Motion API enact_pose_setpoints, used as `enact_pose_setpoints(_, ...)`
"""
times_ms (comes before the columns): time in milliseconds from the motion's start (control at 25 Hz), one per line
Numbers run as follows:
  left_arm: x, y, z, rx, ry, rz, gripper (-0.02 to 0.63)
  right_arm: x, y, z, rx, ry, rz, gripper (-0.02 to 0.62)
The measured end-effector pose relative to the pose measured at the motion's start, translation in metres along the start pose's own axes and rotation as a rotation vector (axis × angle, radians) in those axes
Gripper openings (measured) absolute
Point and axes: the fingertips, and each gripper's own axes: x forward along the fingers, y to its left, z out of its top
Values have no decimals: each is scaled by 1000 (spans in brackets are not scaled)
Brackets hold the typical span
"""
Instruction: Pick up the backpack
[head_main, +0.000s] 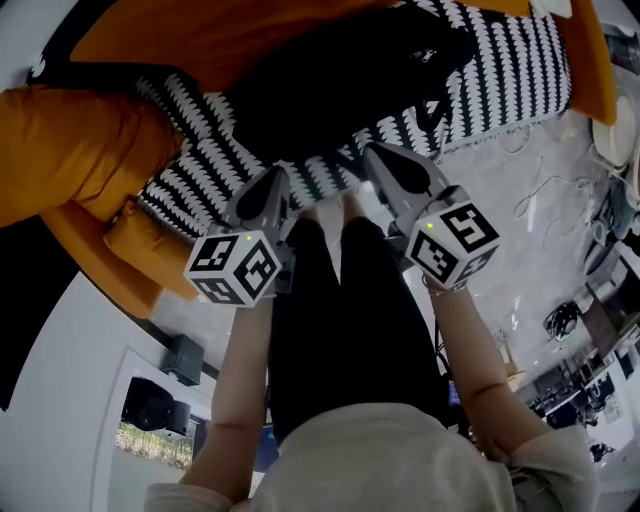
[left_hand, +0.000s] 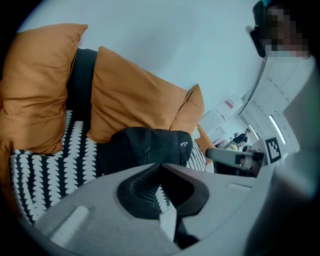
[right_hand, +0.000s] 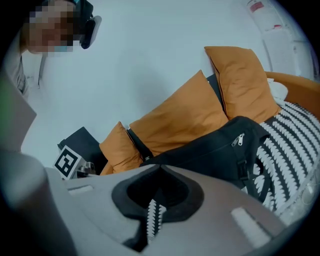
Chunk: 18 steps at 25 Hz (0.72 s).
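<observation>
A black backpack (head_main: 340, 70) lies on the black-and-white patterned sofa seat (head_main: 500, 70), leaning against orange cushions. In the left gripper view the backpack (left_hand: 145, 147) sits just beyond my left gripper (left_hand: 161, 165), whose jaws are shut with nothing between them. In the right gripper view the backpack (right_hand: 215, 150), with its zipper pull showing, lies ahead and to the right of my right gripper (right_hand: 160, 167), also shut and empty. From above, the left gripper (head_main: 278, 175) and the right gripper (head_main: 372, 152) hang side by side at the sofa's front edge, short of the bag.
Orange cushions (head_main: 70, 150) line the sofa's back and left arm. Pale marbled floor (head_main: 540, 200) with loose cables spreads to the right. A white round object (head_main: 615, 140) stands at the right edge. Dark boxes (head_main: 165, 385) sit on the floor at lower left.
</observation>
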Motion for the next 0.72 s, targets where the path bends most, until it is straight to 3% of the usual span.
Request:
enact_pose_setpoints(120, 11, 12, -9, -32, 5, 17, 12, 11, -9, -3, 1, -8, -9, 2)
enact_pose_setpoints(240, 19, 24, -21, -77, 18, 45, 120, 20, -18, -13, -20, -7, -41, 2)
enact_pose_setpoints(360, 23, 31, -28, -118, 15, 62, 167, 25, -22, -15, -31, -28, -53, 2)
enact_pose_setpoints(520, 35, 34, -32, -154, 14, 73, 196, 29, -28, -8, -61, -62, -63, 3)
enact_pose_setpoints(720, 54, 37, -32, -210, -35, 78, 219, 46, -34, -10, -91, -60, -12, 3)
